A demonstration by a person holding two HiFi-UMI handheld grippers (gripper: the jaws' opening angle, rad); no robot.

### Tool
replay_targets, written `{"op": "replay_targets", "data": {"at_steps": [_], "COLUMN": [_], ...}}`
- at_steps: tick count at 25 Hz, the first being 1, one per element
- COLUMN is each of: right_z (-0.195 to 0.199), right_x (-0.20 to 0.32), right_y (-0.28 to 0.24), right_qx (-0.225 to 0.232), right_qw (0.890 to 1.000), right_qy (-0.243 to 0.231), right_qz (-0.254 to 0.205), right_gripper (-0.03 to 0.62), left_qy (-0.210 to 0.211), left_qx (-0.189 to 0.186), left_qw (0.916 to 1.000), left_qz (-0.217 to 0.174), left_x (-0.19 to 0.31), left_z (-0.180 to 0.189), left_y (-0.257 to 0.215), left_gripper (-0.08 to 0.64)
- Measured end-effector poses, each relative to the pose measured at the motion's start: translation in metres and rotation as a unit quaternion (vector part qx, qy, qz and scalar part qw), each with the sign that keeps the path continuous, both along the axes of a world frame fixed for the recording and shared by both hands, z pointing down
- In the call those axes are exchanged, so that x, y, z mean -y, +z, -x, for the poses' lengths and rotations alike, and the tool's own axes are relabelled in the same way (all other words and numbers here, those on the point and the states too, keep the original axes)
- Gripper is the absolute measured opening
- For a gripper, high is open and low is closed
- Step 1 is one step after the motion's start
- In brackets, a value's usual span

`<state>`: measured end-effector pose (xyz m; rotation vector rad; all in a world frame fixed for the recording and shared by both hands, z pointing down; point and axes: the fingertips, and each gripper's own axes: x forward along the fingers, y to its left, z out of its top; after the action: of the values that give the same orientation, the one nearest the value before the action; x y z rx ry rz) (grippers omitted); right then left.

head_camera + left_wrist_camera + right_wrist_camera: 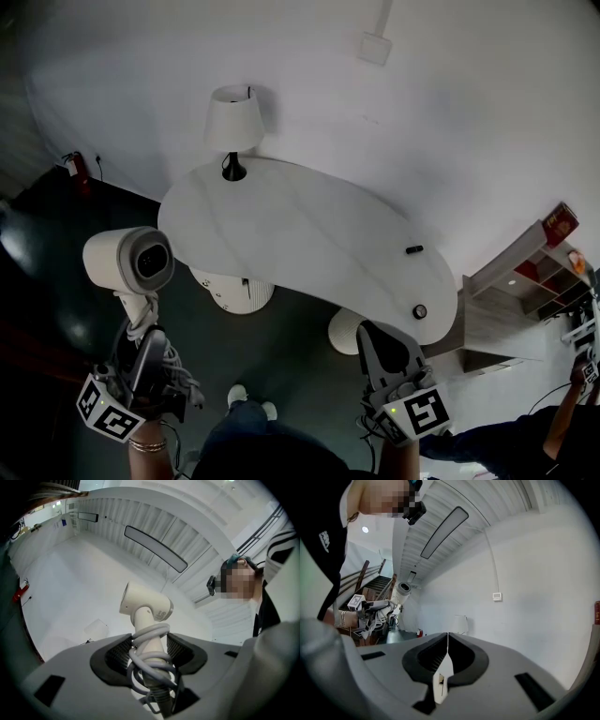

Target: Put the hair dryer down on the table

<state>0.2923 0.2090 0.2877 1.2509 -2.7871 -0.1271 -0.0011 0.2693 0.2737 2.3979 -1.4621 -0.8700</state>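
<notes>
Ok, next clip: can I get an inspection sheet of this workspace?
Surface: white curved table.
Job's things: hair dryer held upright in the air, off the table.
Clutter: table lamp, small dark item and round item on the table.
Grippers: left gripper shut on the dryer's handle; right gripper shut, empty.
Cables: cord coiled round the handle.
Surroundings: shelf unit, fire extinguisher, dark floor.

Left tongs (150, 649) upright, clamping hair dryer (146, 604); right tongs (447, 644) closed, empty.
</notes>
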Motion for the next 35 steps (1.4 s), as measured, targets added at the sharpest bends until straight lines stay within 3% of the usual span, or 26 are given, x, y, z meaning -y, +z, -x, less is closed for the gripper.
{"op": "replay_targets", "data": {"at_steps": [8,16,35], "right_z": [0.011,0.043,0.121], "right_x": [0.017,0.034,0.112], "right_y": [0.005,0.014,-0.001], "right_qx": [0.0,-0.002,0.001], "right_qw": [1.0,0.998,0.999], "right_qy": [-0.025,-0.063,-0.044], "right_qz": [0.011,0.003,0.01], "right_gripper": [0.018,0.018,0.018], "left_qy": [-0.025,-0.045,-0.023], "left_qx": [0.019,0.025,0.022], "left_qw": [0.9993,0.9986,0.9992], "left_qz": [0.019,0.011,0.024], "left_x": [0.0,0.005,0.089], "left_z": [0.002,0.02,0.094], "left_y": [0.006,0.014,0.005], "left_gripper": [0.245,0.245,0.245]}}
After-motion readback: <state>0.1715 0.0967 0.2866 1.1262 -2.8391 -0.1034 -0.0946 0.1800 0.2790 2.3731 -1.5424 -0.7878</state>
